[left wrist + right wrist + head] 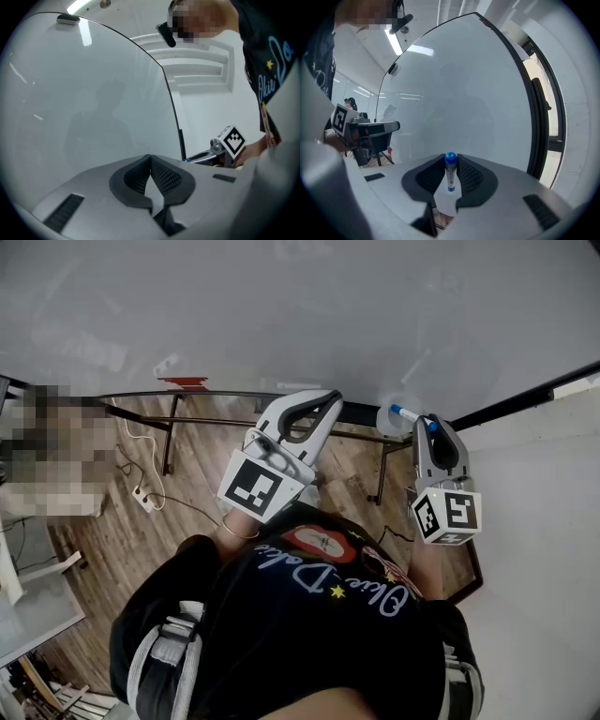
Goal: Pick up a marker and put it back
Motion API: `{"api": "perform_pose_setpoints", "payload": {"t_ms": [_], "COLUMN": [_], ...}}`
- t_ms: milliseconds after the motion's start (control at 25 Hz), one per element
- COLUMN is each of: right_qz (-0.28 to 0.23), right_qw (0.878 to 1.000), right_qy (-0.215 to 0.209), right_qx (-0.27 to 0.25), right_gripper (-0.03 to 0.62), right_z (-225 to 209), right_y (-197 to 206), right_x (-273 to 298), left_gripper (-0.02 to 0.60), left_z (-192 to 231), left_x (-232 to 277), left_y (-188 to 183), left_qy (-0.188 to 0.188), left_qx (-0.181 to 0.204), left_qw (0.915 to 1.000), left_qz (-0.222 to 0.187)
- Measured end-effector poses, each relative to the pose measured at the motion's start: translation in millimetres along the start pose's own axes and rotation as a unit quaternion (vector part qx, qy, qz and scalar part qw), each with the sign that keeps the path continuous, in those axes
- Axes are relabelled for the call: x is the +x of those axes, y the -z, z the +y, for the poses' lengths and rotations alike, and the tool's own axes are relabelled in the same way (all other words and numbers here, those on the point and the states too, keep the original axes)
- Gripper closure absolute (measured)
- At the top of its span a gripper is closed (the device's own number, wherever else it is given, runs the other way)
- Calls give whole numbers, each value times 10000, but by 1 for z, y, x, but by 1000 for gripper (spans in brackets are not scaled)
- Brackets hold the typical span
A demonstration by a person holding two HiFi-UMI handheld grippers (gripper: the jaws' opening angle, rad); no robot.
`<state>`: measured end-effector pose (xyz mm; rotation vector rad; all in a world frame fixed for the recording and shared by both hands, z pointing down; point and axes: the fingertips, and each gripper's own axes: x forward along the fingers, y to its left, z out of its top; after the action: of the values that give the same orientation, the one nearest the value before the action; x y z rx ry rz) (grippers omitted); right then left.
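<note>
Tool in your right hand (450, 163) grips the blue-capped marker (450, 176), cap at the jaw tips, close to the whiteboard (478, 93). Your left tool (151, 161) is closed, empty.

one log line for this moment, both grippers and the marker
right gripper: shut on blue-capped marker | left gripper: shut, empty | ahead: whiteboard | put-back: not yet done
</note>
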<state>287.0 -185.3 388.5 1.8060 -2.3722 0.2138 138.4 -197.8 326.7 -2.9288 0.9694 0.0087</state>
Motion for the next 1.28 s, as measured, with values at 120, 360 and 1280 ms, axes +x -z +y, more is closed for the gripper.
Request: {"api": "perform_pose_setpoints", "payload": {"t_ms": [120, 360, 1280], "right_qz": [-76, -294, -693], "right_qw": [9999, 9995, 9972], "right_qy": [22, 53, 19], "right_qx": [-62, -111, -292], "right_gripper": [520, 520, 520], "right_z": [2, -2, 5], "right_y": [-10, -32, -79], "right_x": [-5, -21, -52], "left_gripper": [578, 578, 578], "left_z": [2, -4, -10], "left_x": [-1, 5, 8], "left_y": [-2, -6, -11], "left_qy": [3, 70, 311], "left_qx": [-26, -44, -89], "left_qw": [10000, 9999, 9994], "left_qz": [-35, -117, -146]}}
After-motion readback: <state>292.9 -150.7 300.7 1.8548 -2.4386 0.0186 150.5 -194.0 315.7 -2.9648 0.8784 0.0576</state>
